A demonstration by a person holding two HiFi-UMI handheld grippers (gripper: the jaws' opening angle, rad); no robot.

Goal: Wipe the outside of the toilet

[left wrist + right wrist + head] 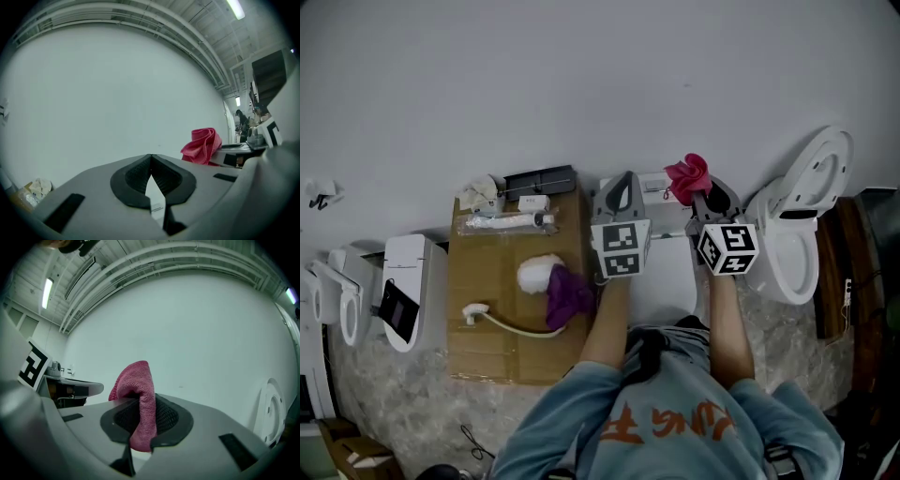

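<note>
A white toilet (667, 279) stands against the wall right below me, between my two arms. My right gripper (705, 194) is shut on a crumpled pink cloth (688, 176) and is held up above the toilet's back, near the wall. In the right gripper view the pink cloth (140, 399) is pinched between the black pads and sticks up past them. My left gripper (623, 180) hovers beside it to the left, with its jaws shut and nothing between them. The left gripper view shows its closed tips (151, 158) and the pink cloth (202, 145) off to the right.
A second toilet (795, 246) with its lid raised stands at the right. At the left lies a cardboard sheet (487, 347) with a purple cloth (568, 292), a white bundle, a hose and small packets. More white toilets (408, 291) stand at the far left.
</note>
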